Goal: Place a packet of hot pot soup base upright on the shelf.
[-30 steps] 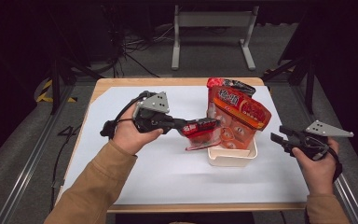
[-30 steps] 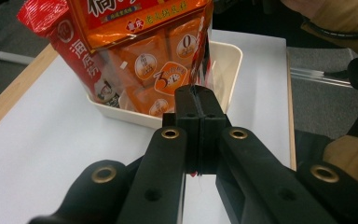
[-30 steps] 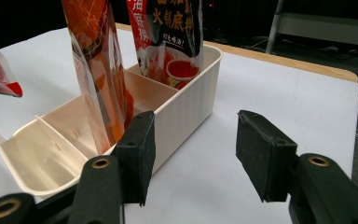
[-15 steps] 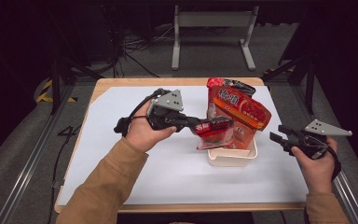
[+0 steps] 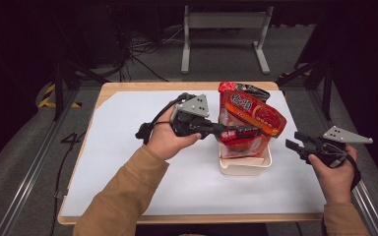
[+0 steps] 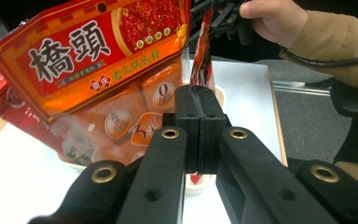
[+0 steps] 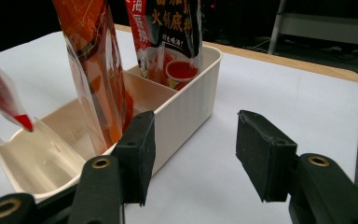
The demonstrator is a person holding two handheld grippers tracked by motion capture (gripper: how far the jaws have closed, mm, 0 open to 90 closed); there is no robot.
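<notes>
sleeves: tan-brown long sleeves [image 5: 123, 196] on both forearms, rising from the bottom edge of the high view
left gripper [image 5: 236, 132]: black body with a grey three-cornered plate on top, centre of the high view; black cable loops off its rear
left gripper arms: black, matte, with brass-ringed pivot holes, seen along the bottom of the left gripper view
right gripper [image 7: 193, 154]: black arms, brass-ringed pivots, thick black rectangular pads; grey three-cornered plate on top, at the right of the high view
cable: black ribbed hose by the cuff, upper right of the left gripper view

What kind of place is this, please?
Probably a lab or recording studio, not a kitchen: a table with a white cover stands in a dark room, with cables on the floor and a metal stand behind it.
</notes>
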